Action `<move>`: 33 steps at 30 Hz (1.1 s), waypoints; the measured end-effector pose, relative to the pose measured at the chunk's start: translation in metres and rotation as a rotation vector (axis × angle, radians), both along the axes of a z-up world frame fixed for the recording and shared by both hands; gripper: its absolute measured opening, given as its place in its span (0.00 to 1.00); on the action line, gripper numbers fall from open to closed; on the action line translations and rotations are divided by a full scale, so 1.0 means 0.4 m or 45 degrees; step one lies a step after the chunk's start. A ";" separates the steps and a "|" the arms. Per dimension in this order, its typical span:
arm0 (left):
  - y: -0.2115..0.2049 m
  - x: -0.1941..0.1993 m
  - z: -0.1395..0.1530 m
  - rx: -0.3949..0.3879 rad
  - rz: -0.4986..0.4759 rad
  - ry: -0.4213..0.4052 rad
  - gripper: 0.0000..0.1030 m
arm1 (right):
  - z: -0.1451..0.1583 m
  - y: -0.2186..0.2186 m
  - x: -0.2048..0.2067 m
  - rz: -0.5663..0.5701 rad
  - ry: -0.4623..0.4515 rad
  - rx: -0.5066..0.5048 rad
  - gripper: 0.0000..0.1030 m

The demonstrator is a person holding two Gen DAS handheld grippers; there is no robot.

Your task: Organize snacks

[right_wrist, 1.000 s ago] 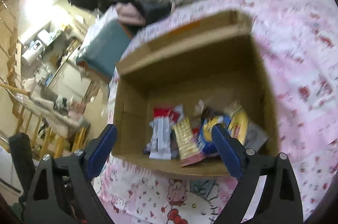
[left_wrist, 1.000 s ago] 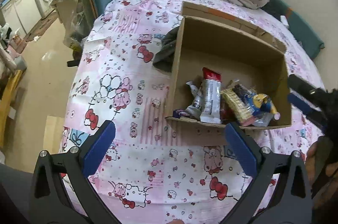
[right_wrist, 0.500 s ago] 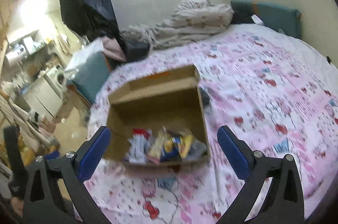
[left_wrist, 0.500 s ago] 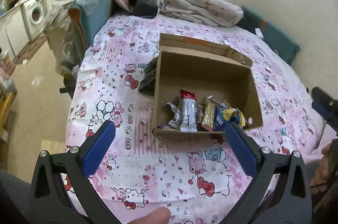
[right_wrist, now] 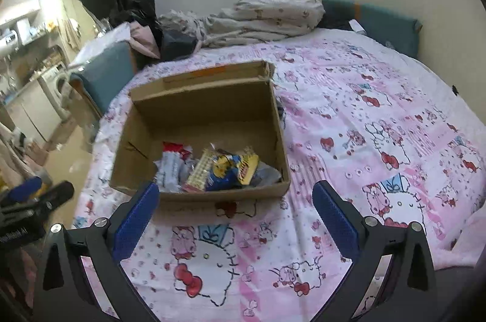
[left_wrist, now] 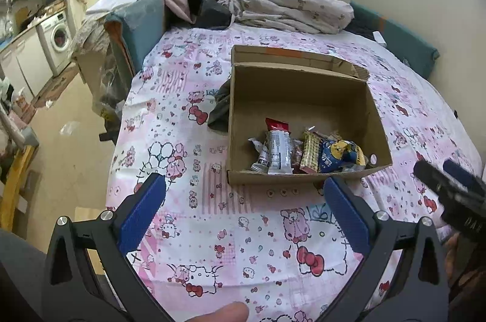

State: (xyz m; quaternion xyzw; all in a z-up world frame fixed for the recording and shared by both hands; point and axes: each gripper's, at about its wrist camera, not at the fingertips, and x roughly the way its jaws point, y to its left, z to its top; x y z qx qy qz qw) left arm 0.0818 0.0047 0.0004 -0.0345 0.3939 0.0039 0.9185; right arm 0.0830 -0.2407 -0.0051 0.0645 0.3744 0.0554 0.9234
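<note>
An open cardboard box (left_wrist: 303,97) stands on the pink patterned bed; it also shows in the right wrist view (right_wrist: 200,109). Several snack packets (left_wrist: 306,151) lie against its near wall, among them a white and red bar (left_wrist: 278,148) and a blue and yellow bag (left_wrist: 337,156). The same pile shows in the right wrist view (right_wrist: 212,167). My left gripper (left_wrist: 243,209) is open and empty, held above the bedspread short of the box. My right gripper (right_wrist: 235,212) is open and empty, also short of the box. The right gripper shows in the left wrist view (left_wrist: 449,188).
A heap of bedding (left_wrist: 285,5) lies at the far end of the bed. A teal cushion (left_wrist: 395,39) lines the wall at right. A dark cloth (left_wrist: 220,109) lies beside the box's left wall. The bed's left edge (left_wrist: 121,124) drops to the floor, with a washing machine (left_wrist: 57,39) beyond.
Both grippers have pulled back and up from the box, which now looks smaller and farther. Both stayed open and empty. The snacks have not moved.
</note>
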 end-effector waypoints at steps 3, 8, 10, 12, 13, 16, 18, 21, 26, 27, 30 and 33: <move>-0.007 0.009 -0.009 0.022 0.001 0.006 1.00 | -0.010 0.011 0.003 0.012 0.013 -0.021 1.00; -0.010 0.010 -0.016 0.025 -0.001 0.012 1.00 | -0.008 0.022 -0.001 0.014 -0.007 -0.037 1.00; -0.008 0.009 -0.014 0.023 0.003 0.009 1.00 | -0.007 0.029 -0.002 0.024 -0.007 -0.044 1.00; -0.005 0.009 -0.011 0.013 0.006 0.004 1.00 | -0.007 0.033 -0.003 0.028 -0.009 -0.052 1.00; -0.005 0.008 -0.011 0.011 0.007 0.003 1.00 | -0.007 0.033 -0.003 0.029 -0.008 -0.052 1.00; -0.004 0.008 -0.011 0.014 0.005 0.006 1.00 | -0.007 0.032 -0.003 0.027 -0.006 -0.052 1.00; -0.003 0.008 -0.010 0.016 0.006 0.008 1.00 | -0.007 0.031 -0.003 0.023 -0.006 -0.049 1.00; -0.002 0.007 -0.007 0.017 0.006 0.007 1.00 | -0.006 0.029 -0.003 0.016 -0.008 -0.047 1.00; -0.004 0.007 -0.005 0.017 0.001 0.005 1.00 | -0.005 0.028 -0.003 0.017 -0.009 -0.045 1.00; -0.005 0.007 -0.005 0.020 0.002 0.007 1.00 | -0.005 0.027 -0.003 0.016 -0.009 -0.044 1.00; -0.005 0.008 -0.007 0.024 0.003 0.014 1.00 | -0.005 0.027 -0.003 0.016 -0.003 -0.043 1.00; -0.006 0.008 -0.006 0.022 0.002 0.014 1.00 | -0.004 0.025 -0.004 0.013 0.003 -0.043 1.00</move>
